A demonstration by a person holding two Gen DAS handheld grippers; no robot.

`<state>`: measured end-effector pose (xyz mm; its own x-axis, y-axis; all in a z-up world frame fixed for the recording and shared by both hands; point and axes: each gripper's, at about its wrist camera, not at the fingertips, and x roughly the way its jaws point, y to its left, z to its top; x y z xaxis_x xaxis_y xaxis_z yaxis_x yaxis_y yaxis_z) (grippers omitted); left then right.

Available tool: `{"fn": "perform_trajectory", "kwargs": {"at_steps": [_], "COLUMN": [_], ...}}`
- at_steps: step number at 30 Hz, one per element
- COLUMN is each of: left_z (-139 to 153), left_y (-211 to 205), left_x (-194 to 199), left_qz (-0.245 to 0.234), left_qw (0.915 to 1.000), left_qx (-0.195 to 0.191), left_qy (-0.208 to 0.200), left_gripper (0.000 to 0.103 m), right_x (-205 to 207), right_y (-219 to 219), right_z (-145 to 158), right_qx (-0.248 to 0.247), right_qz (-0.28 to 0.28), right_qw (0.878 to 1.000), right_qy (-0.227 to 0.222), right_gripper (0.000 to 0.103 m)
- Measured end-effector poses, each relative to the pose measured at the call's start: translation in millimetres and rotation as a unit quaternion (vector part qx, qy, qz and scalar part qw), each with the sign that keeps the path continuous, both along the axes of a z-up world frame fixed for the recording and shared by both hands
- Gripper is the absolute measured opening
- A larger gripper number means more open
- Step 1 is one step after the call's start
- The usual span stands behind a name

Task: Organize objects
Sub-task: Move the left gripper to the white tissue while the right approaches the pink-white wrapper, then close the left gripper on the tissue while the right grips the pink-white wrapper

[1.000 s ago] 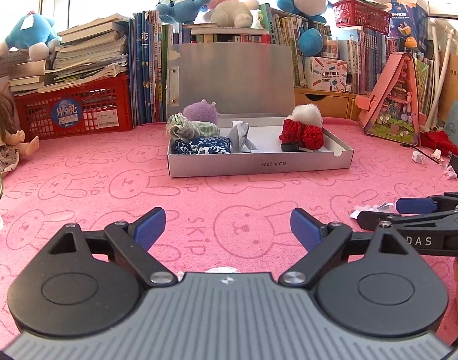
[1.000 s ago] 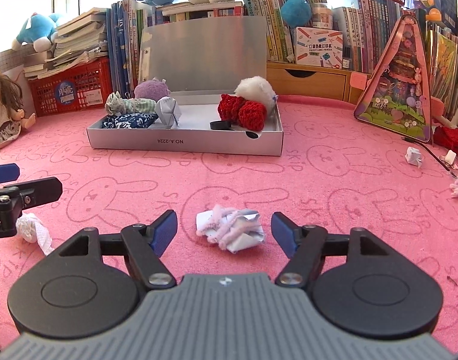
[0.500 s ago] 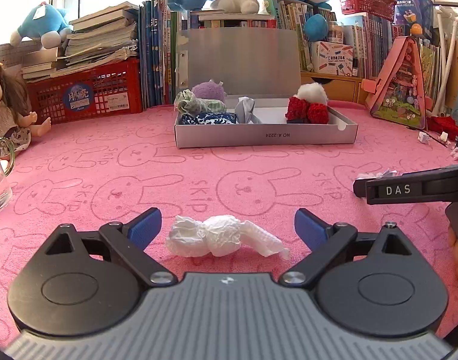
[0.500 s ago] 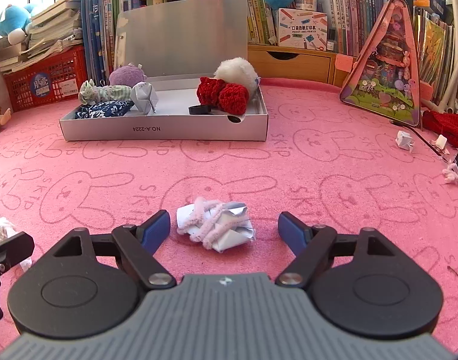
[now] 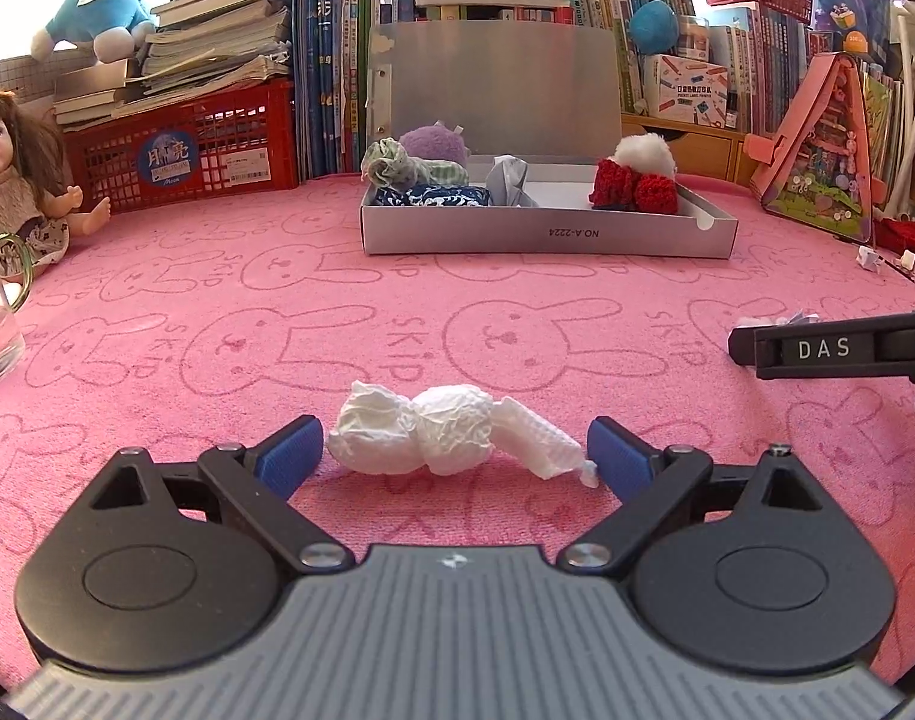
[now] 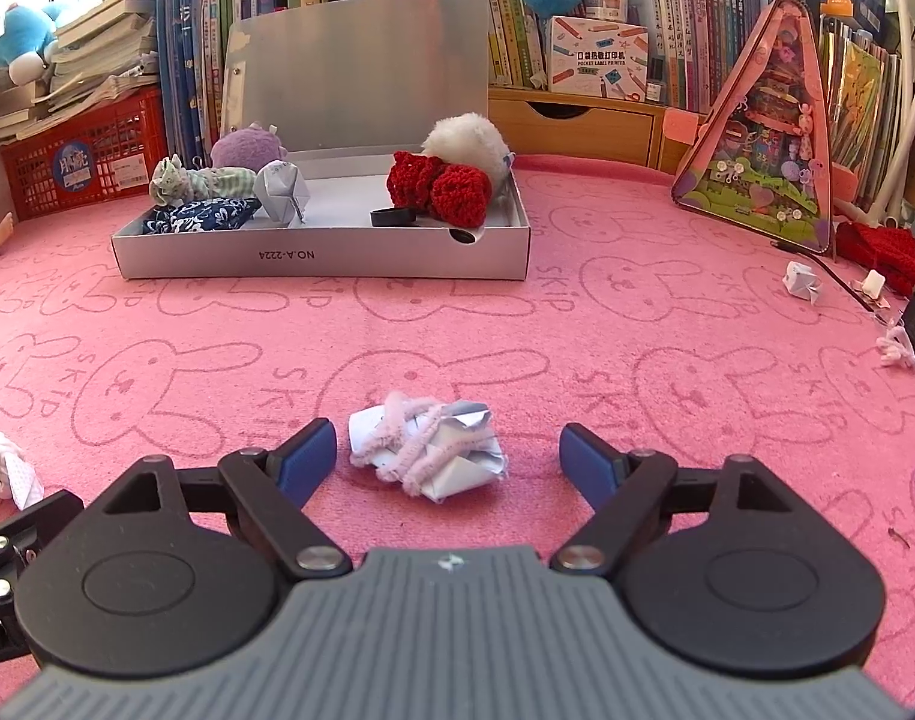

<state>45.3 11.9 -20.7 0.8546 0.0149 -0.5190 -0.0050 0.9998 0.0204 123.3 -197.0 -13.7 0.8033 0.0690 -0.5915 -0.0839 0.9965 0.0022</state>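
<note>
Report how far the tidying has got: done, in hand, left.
Done: the open grey box already holds fabric bundles and the red crochet piece. In hand: nothing gripped; the left gripper stands open around the white tissue wad, the right gripper open around the paper-and-pipe-cleaner wad. Left: both wads, plus small scraps at right.

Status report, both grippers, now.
Left gripper open, astride white crumpled tissue. Right gripper open, jaws just widened, around paper wad with pink pipe cleaner. Path to grey box unobstructed.

Light: bright daylight, windows behind | Focus: sharp | Edges: strong fisheye bending
</note>
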Motion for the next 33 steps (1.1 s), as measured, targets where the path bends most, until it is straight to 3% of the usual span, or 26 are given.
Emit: {"fn": "perform_trajectory", "kwargs": {"at_steps": [3,5,8,9,12,24,28,33], "left_z": [2.7,4.8,7.0,7.9,10.3,16.0,11.1,9.4], "left_y": [0.9,2.3,6.0,6.9,6.4,3.2,-0.6,-4.4], "left_x": [-1.5,-2.0,-2.1,-2.7,-3.3,-2.6,6.0,15.0], "left_qz": [0.004,0.010,0.016,0.018,0.018,0.013,0.030,0.033], "left_qw": [1.0000,0.9999,0.9997,0.9996,0.9996,0.9996,0.9992,0.9989], "left_qx": [-0.003,-0.004,-0.016,-0.018,-0.016,-0.008,0.019,0.031], "left_qy": [-0.005,-0.007,-0.006,-0.008,-0.015,-0.024,-0.017,-0.015], "left_gripper": [0.079,0.062,0.053,0.052,0.051,0.051,0.075,0.082], "right_x": [-2.0,-5.8,-10.4,-11.0,-12.6,-19.7,-20.7,-18.9], "right_y": [-0.5,-2.2,-2.3,-1.8,-2.4,-4.8,-4.2,-2.4], "right_z": [0.1,1.0,2.6,2.7,3.7,6.4,6.1,6.7], "right_qx": [0.003,0.010,0.016,0.014,0.017,0.032,0.030,0.029], "right_qz": [0.009,0.024,0.039,0.038,0.039,0.047,0.045,0.038], "right_qw": [1.000,1.000,0.999,0.999,0.999,0.997,0.997,0.998], "right_qy": [-0.003,-0.011,-0.020,-0.021,-0.026,-0.045,-0.047,-0.035], "right_gripper": [0.083,0.079,0.070,0.062,0.057,0.057,0.057,0.057]}}
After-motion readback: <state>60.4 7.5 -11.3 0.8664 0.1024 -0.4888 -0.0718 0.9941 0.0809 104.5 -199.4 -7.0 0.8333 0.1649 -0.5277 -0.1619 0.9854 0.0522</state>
